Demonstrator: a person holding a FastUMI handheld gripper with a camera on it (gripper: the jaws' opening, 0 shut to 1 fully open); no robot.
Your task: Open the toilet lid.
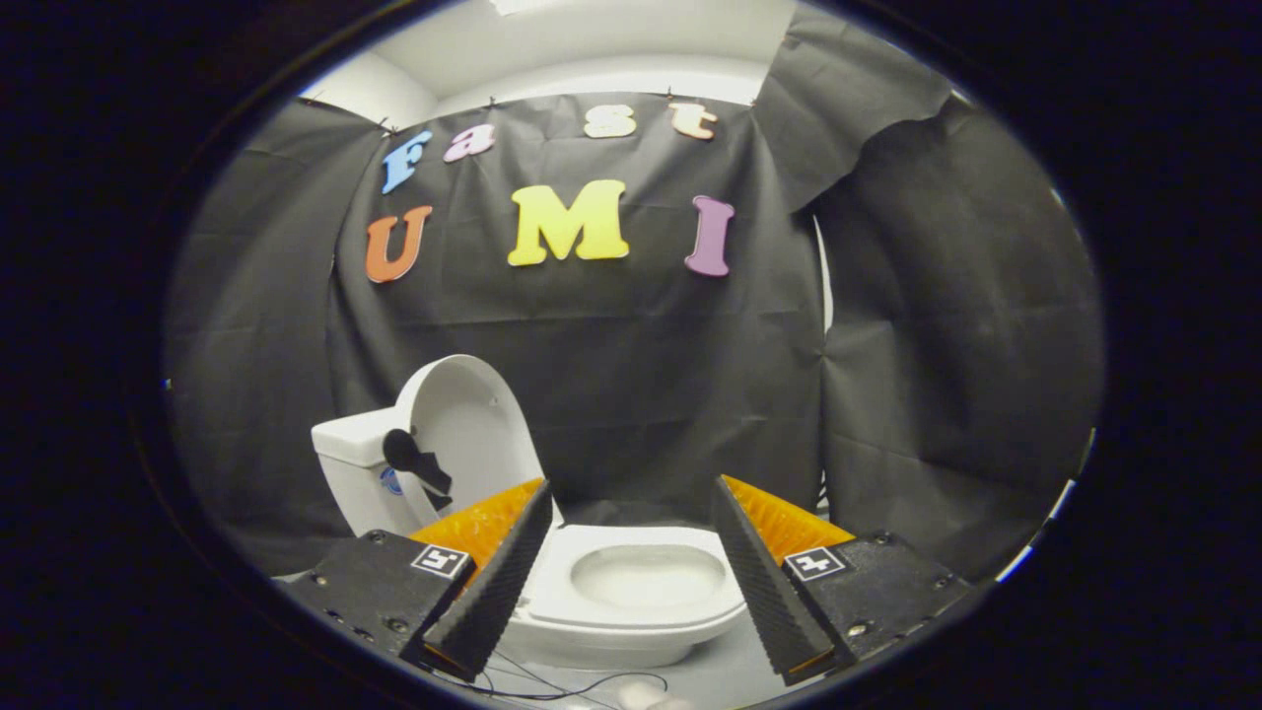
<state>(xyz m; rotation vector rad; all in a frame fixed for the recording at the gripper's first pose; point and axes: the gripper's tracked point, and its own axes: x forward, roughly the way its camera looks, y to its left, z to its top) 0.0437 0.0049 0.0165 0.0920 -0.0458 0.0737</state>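
A small white toilet point(631, 602) stands on the floor just ahead of my fingers. Its lid point(468, 424) is raised upright and leans back against the white tank point(355, 473). The seat ring and bowl point(646, 577) lie exposed, seen in the gap between my fingers. A dark flap-like piece point(414, 463) hangs at the lid's left edge. My gripper point(631, 498) is open, a wide gap between the fingers, with nothing held. The fingertips hover above and in front of the bowl, apart from the lid.
The black cloth wall point(690, 394) hangs close behind the toilet and wraps round on both sides. A thin dark cable point(582, 690) lies on the pale floor in front of the toilet base.
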